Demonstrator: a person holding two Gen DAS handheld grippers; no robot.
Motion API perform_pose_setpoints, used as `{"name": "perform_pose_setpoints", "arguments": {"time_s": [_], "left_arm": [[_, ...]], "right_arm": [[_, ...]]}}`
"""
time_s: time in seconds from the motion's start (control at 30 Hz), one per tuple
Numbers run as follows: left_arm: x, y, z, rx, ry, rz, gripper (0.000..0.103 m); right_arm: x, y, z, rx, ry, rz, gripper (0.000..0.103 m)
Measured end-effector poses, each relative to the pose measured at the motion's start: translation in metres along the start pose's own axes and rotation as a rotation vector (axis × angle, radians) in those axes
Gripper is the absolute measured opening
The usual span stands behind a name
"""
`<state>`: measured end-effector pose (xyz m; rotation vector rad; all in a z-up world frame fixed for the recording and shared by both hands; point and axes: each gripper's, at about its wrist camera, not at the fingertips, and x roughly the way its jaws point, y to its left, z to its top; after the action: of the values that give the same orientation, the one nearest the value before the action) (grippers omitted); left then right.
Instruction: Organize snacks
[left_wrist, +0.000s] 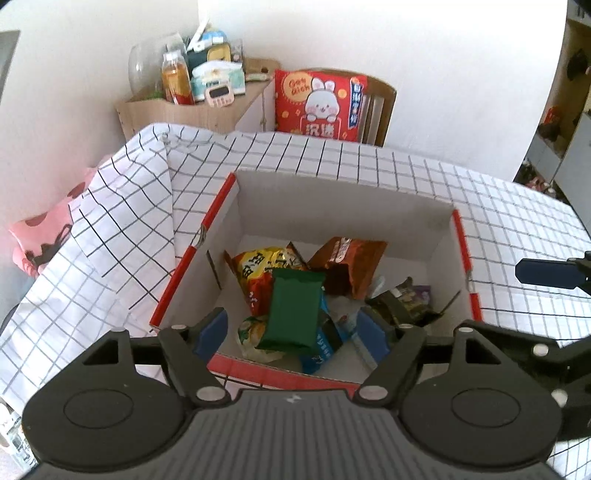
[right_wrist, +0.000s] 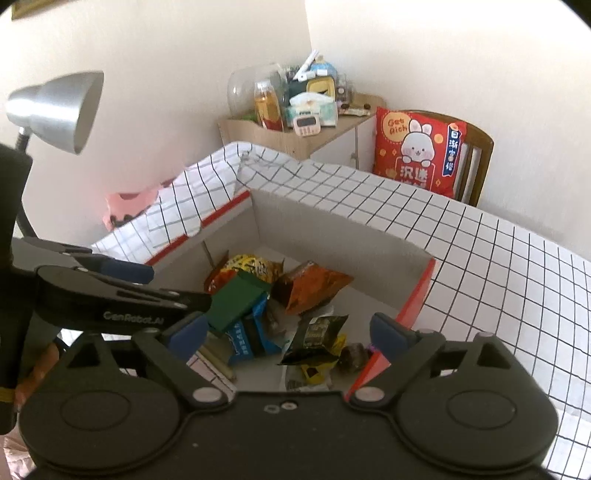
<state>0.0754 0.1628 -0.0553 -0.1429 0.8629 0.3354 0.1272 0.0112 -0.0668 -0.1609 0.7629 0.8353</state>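
Note:
A white cardboard box (left_wrist: 332, 206) (right_wrist: 332, 229) with red rims stands on the checked tablecloth (left_wrist: 424, 173). In it lie a green packet (left_wrist: 293, 310) (right_wrist: 234, 299) on top, a yellow-red packet (left_wrist: 255, 266), a brown packet (left_wrist: 347, 262) (right_wrist: 310, 288), a blue packet (left_wrist: 325, 343) and a dark packet (left_wrist: 402, 299) (right_wrist: 317, 332). My left gripper (left_wrist: 293, 328) hangs open above the near edge of the box, clear of the green packet. My right gripper (right_wrist: 288, 330) is open above the dark packet, with nothing in it. One of its blue fingers (left_wrist: 546, 273) shows at the right.
A silver desk lamp (right_wrist: 55, 110) stands at the left. Behind the table are a wooden cabinet (left_wrist: 207, 110) crowded with a bottle, tissues and a timer, and a chair with a red rabbit cushion (left_wrist: 319, 103). A pink cloth (left_wrist: 44, 236) lies off the table's left edge.

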Motion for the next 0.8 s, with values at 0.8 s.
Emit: {"name": "perform_pose_setpoints", "arguments": {"time_s": [0.8], "left_arm": [[-0.081,-0.012,-0.017,-0.063,-0.153,-0.095,0.103]], "right_arm": [[-0.081,-0.001,-0.011,0.093,-0.210,-0.012,0.103]]}}
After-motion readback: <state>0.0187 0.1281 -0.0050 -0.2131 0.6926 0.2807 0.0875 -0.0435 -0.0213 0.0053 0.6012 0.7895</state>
